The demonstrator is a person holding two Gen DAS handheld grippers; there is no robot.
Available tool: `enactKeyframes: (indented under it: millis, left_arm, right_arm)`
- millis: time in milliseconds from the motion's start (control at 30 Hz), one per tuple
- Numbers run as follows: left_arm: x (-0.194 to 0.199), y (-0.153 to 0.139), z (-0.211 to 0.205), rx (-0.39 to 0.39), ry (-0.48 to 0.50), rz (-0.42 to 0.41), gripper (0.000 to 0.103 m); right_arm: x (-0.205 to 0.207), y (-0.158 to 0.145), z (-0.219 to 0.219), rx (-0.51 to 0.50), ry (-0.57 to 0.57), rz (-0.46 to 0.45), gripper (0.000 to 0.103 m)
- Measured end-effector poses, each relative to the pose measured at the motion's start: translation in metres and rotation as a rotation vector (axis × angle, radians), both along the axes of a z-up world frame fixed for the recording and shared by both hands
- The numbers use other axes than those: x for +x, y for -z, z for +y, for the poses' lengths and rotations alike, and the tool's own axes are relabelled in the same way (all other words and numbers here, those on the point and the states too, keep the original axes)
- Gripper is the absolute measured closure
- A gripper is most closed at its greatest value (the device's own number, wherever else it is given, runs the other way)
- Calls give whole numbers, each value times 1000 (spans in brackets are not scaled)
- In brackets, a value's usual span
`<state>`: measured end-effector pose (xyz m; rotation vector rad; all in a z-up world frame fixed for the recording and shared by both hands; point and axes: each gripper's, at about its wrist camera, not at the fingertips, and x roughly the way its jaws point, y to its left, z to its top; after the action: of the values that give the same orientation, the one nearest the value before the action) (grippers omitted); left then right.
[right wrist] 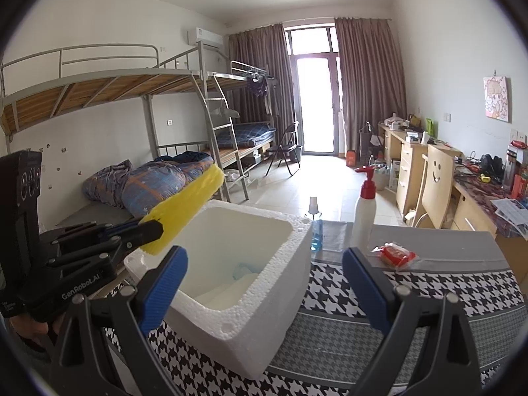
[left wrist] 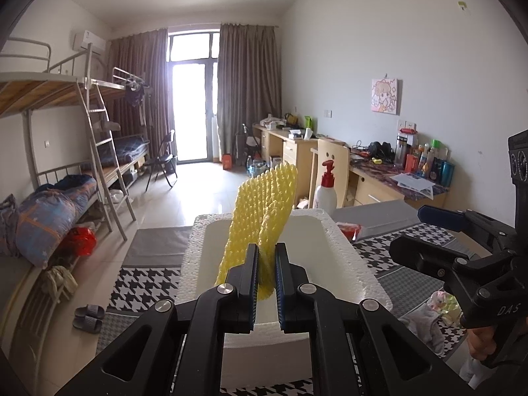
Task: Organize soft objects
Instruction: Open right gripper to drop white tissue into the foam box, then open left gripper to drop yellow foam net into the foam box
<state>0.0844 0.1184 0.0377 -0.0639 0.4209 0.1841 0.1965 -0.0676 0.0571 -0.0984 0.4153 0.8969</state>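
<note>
My left gripper (left wrist: 266, 257) is shut on a yellow foam net sleeve (left wrist: 264, 204) and holds it above the open white foam box (left wrist: 356, 257). From the right wrist view the sleeve (right wrist: 188, 208) hangs over the box's near left rim (right wrist: 264, 290), with the left gripper (right wrist: 145, 231) beside it. My right gripper (right wrist: 264, 283) is open and empty, its blue pads on either side of the box's near corner. It also shows in the left wrist view (left wrist: 415, 234). Something pale lies in the box bottom.
The box stands on a houndstooth cloth (right wrist: 412, 293). A white pump bottle (right wrist: 364, 211), a small blue spray bottle (right wrist: 315, 227) and a red packet (right wrist: 394, 254) stand behind it. A grey soft item with a colourful packet (left wrist: 435, 313) lies at the right. Bunk beds left, desks right.
</note>
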Motion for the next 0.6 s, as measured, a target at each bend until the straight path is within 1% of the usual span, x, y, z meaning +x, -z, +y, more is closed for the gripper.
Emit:
enactKeyframes:
  millis: [167,600]
  left_arm:
    - [7,4,-3,10,-10,24,93]
    - [21,13,0,-7,-35,79,92]
  right_arm:
    - [2,2,-8,-2,16,1,6]
    - [8,4,-20,-5,54,15,6]
